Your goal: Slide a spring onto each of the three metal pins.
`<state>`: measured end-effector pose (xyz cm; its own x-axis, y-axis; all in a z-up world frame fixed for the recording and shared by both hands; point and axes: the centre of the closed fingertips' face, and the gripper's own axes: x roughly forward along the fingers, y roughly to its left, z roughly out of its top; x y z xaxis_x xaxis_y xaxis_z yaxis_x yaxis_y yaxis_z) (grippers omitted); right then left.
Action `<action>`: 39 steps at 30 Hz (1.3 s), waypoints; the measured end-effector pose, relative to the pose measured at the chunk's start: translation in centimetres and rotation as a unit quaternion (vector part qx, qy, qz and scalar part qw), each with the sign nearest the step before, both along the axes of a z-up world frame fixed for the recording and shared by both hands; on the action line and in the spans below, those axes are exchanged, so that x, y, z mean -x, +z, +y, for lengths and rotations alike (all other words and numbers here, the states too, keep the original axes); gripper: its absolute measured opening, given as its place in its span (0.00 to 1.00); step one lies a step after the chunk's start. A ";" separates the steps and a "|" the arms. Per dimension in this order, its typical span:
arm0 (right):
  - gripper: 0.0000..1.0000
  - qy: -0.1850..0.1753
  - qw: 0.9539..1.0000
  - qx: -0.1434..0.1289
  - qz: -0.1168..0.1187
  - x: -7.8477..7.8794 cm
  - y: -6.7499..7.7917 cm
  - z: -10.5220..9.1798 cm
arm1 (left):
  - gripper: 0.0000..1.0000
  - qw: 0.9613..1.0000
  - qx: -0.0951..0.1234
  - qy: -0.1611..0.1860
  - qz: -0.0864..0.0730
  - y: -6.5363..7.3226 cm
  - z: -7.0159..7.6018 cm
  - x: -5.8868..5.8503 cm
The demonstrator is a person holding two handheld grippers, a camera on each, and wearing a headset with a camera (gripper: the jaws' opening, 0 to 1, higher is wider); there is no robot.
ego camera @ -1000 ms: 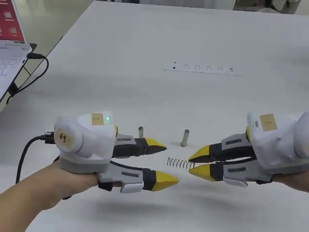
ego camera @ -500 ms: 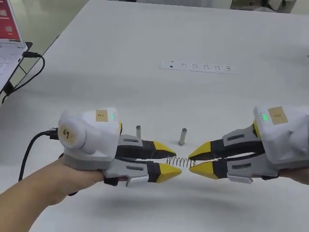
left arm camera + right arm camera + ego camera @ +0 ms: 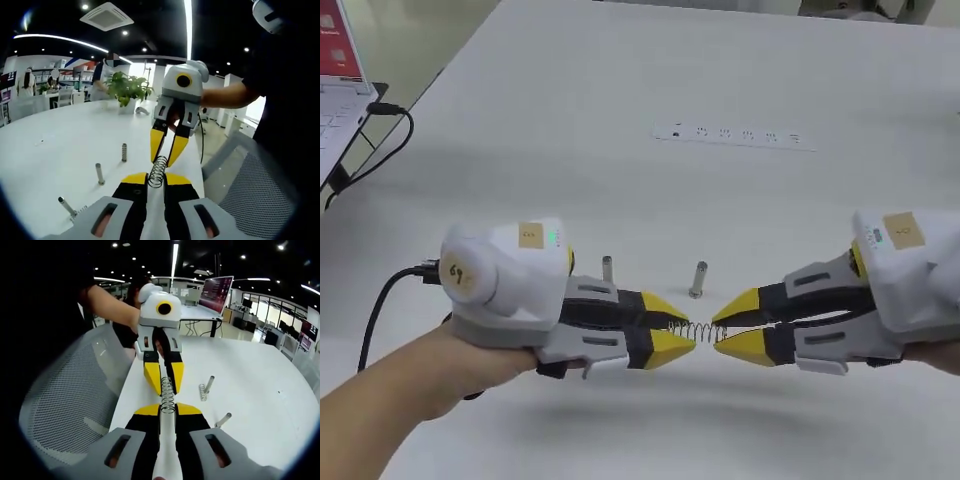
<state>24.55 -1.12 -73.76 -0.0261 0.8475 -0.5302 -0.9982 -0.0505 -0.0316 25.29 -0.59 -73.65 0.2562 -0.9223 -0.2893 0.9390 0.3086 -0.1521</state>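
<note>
okay, spring [image 3: 700, 333] hangs between the two tips: left gripper [image 3: 686, 332] clamped on one end, right gripper [image 3: 718, 333] clamped on the other. light, bendy wire, likely to pop free; pinch near an end. pins [image 3: 699, 280] stand just beyond the tips.

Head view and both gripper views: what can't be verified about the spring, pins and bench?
The spring: in the head view, its ends are tucked between the tips of the left gripper and right gripper, so grip depth is unclear.
The farthest pin: in the left gripper view, it looks ribbed but is too small to confirm a spring on it.
The laptop: in the head view, it is cut off by the left edge.
</note>
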 end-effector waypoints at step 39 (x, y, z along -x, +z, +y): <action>0.08 -0.068 0.991 -0.051 0.099 -0.2 0.2 -0.9 | 0.02 1.000 0.013 -0.007 0.007 0.7 -0.7 0.4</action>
<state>24.72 -2.01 -73.56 -0.0023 0.8989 -0.4382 -0.9828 0.0788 0.1667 24.91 -1.34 -72.91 0.2398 -0.9331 -0.2679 0.9407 0.2915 -0.1735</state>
